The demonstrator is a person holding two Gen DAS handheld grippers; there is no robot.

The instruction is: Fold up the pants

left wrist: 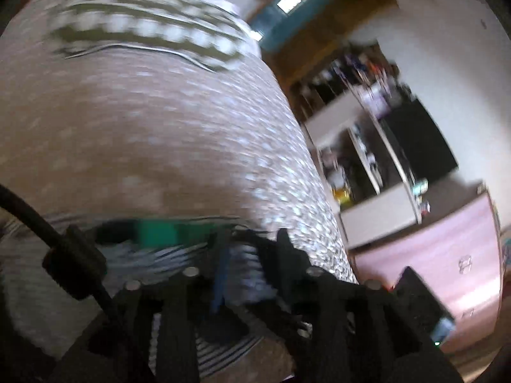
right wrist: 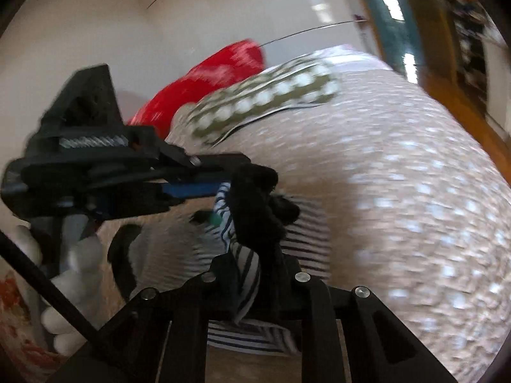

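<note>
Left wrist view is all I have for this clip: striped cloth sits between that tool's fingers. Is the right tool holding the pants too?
Observer: Yes. The right wrist view shows the right tool shut on the striped pants, with a bunch of cloth running up between its fingers.
Operator: How near are the two tools?
Observer: Close. The left tool comes in from the side, its tips at that same bunch of cloth.
Operator: Anything else near it?
Observer: A white-gloved hand shows beneath the left tool's body.
</note>
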